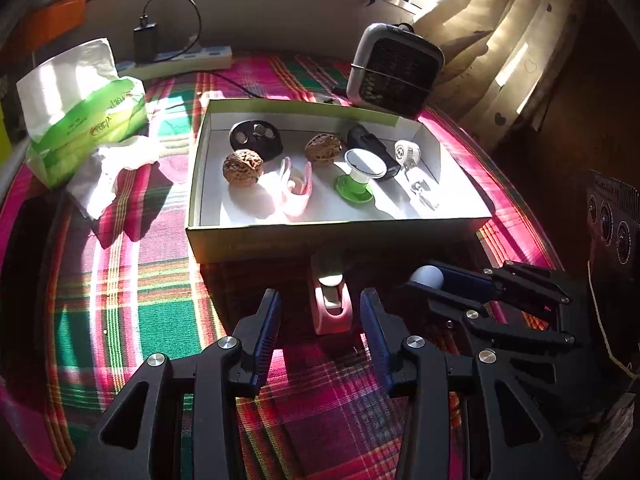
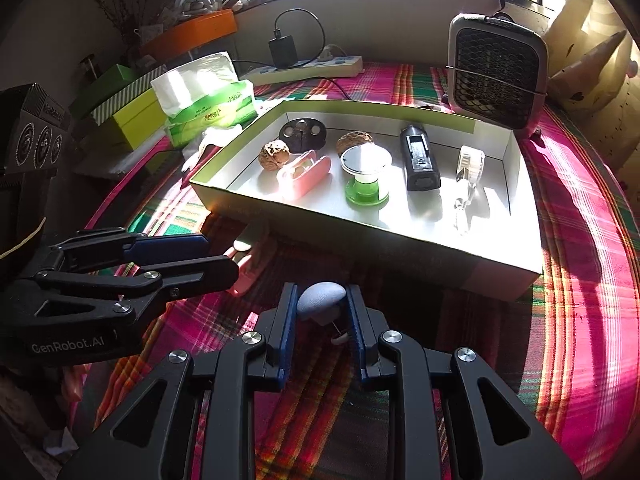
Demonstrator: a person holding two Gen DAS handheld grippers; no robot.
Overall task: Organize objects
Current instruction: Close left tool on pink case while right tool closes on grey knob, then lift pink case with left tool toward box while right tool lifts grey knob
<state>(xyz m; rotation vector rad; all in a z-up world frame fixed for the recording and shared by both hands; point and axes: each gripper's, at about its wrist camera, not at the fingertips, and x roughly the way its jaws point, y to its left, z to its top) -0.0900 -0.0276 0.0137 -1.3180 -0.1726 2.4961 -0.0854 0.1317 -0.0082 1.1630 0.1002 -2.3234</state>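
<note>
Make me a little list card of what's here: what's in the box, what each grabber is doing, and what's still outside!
box: shallow white box on plaid cloth
inside: two walnuts, green stand, black device
left hand-held gripper: open around pink tape dispenser
right hand-held gripper: shut on small grey rounded thing
outside: tissue pack, heater

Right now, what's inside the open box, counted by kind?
Walnuts: 2
Black oval holder: 1
Pink clip-like item: 1
Green-based mirror stand: 1
Black charger-like block: 1
White tape-like dispenser: 1
Total in the box: 7
</note>
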